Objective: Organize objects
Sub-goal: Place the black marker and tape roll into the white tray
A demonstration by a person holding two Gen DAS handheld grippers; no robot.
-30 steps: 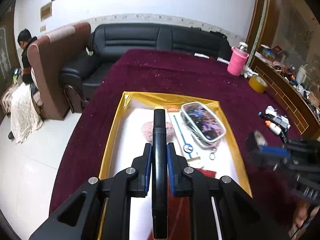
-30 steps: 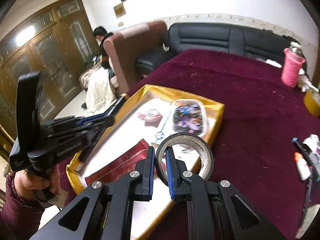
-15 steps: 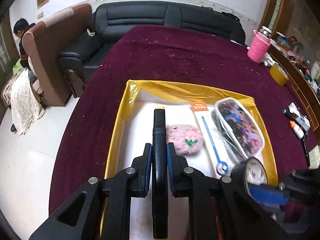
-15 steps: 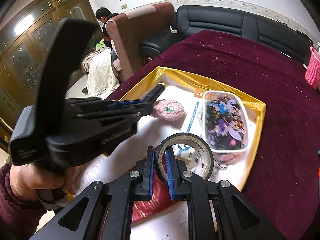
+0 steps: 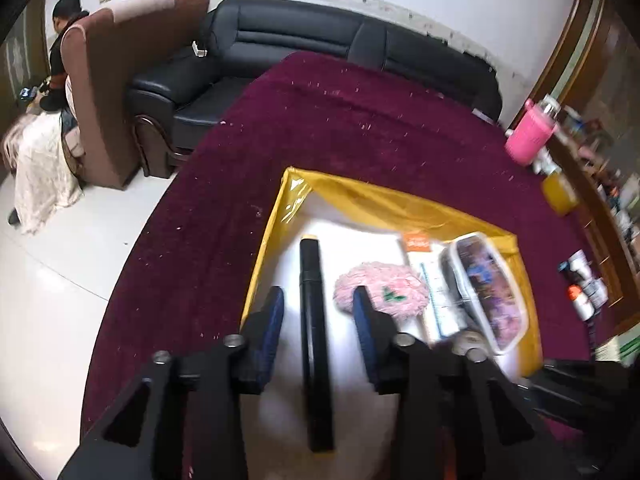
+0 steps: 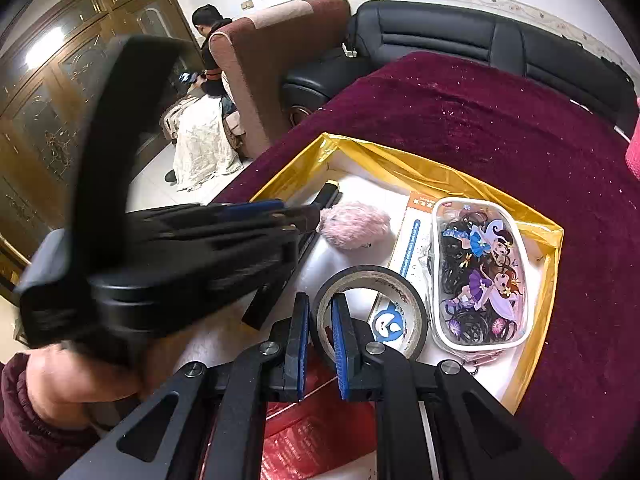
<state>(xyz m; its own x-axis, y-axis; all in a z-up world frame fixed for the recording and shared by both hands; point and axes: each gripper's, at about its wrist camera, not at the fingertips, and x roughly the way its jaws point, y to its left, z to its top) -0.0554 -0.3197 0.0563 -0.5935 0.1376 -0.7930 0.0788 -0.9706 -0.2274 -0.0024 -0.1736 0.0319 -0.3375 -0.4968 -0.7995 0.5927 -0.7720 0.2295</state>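
Observation:
A gold-walled tray (image 5: 360, 196) (image 6: 404, 164) with a white floor sits on the maroon table. My left gripper (image 5: 319, 300) is open, its jaws spread on either side of a black marker (image 5: 314, 332) that lies on the tray floor; the marker also shows in the right wrist view (image 6: 326, 196). My right gripper (image 6: 320, 312) is shut on the wall of a tape roll (image 6: 370, 304) just above the tray. A pink fuzzy pouch (image 5: 382, 288) (image 6: 354, 224), an orange-topped card (image 6: 414, 236) and a clear cartoon case (image 6: 478, 272) (image 5: 490, 284) lie in the tray.
A red packet (image 6: 316, 436) lies at the tray's near end. A pink cup (image 5: 530, 136), a yellow tape roll (image 5: 560, 194) and small bottles (image 5: 582, 284) stand on the table's right side. A black sofa (image 5: 320, 40) and a brown armchair (image 5: 116, 80) are beyond.
My left gripper has opened and let go of the black marker, which now lies on the tray floor. My right gripper has moved lower over the tray with the tape roll.

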